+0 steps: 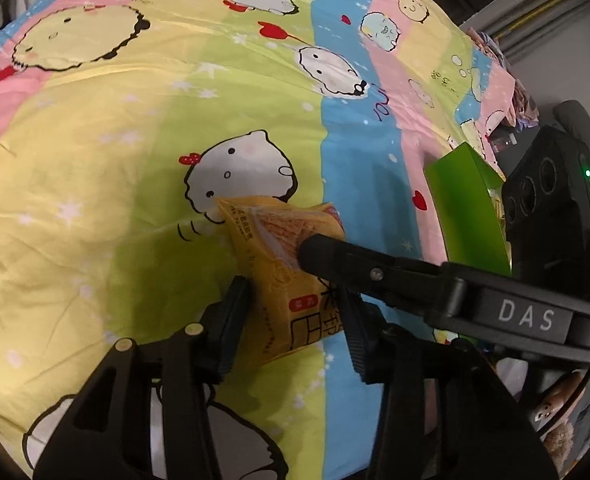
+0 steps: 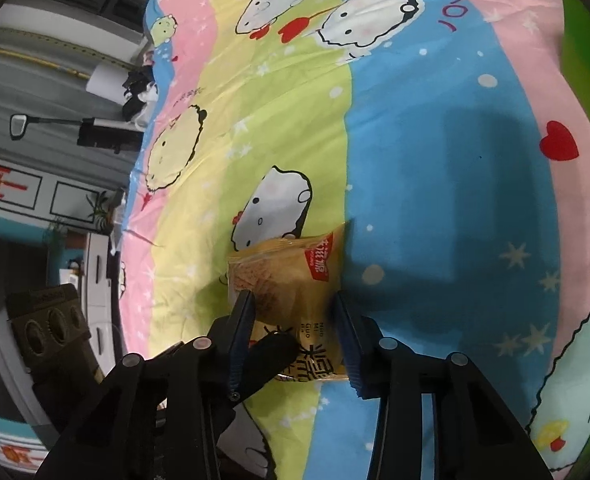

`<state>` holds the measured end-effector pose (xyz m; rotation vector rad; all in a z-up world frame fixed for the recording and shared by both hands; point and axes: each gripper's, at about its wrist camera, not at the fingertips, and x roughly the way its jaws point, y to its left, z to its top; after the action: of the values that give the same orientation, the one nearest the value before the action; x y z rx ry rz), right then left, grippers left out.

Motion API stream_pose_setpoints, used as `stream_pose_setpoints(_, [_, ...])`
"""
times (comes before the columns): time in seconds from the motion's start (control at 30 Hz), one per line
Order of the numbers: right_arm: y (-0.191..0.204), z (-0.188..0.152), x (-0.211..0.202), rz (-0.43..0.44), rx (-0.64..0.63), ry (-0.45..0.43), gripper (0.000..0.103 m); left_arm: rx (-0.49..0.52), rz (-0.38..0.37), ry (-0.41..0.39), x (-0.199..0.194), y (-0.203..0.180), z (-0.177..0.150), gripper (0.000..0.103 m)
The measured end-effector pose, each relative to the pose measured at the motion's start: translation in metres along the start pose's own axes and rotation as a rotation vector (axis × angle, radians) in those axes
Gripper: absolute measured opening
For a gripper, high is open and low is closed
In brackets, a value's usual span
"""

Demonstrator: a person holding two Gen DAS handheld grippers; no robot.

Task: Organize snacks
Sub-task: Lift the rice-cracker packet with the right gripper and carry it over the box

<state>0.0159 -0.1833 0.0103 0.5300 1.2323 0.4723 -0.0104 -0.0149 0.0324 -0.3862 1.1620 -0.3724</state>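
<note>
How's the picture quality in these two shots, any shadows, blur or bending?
Left wrist view: fisheye bending, black corners, dim warm light; the yellow snack packet sharp, the bedsheet soft toward the rim. Right wrist view: same curvature; a broad dark shadow on the blue stripe; the packet's near edge slightly blurred.

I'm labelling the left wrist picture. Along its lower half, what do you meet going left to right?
Left gripper's left finger → yellow snack packet → right gripper's finger → green box → right gripper's camera block.
</note>
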Motion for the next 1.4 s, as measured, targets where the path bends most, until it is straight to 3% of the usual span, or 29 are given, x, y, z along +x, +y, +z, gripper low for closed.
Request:
stream_pose_setpoints(0.27, [0.014, -0.002, -0.022, -0.022, -0.057, -0.081, 0.038, 0.069, 0.042, -0.081, -0.019, -0.025, 0.003, 0.041])
stream_pose_setpoints(0.5, [0.032, -0.007, -0.079, -0.013, -0.125, -0.242, 0.038, 0.17, 0.017, -0.197, -0.053, -0.068, 0.008, 0.041])
stream_pose_setpoints(0.77, [0.034, -0.018, -0.144, -0.028, -0.138, -0.407, 0.038, 0.302, -0.035, -0.272, -0.074, -0.118, 0.01, 0.04])
stream_pose_setpoints(1.13, [-0.008, -0.035, -0.213, -0.07, -0.033, -0.597, 0.038, 0.484, -0.117, -0.272, -0.062, -0.197, 0.007, 0.039])
stream_pose_setpoints(1.4, [-0.05, -0.043, -0.239, -0.118, 0.08, -0.658, 0.038, 0.57, -0.147, -0.217, -0.031, -0.24, 0.004, 0.039])
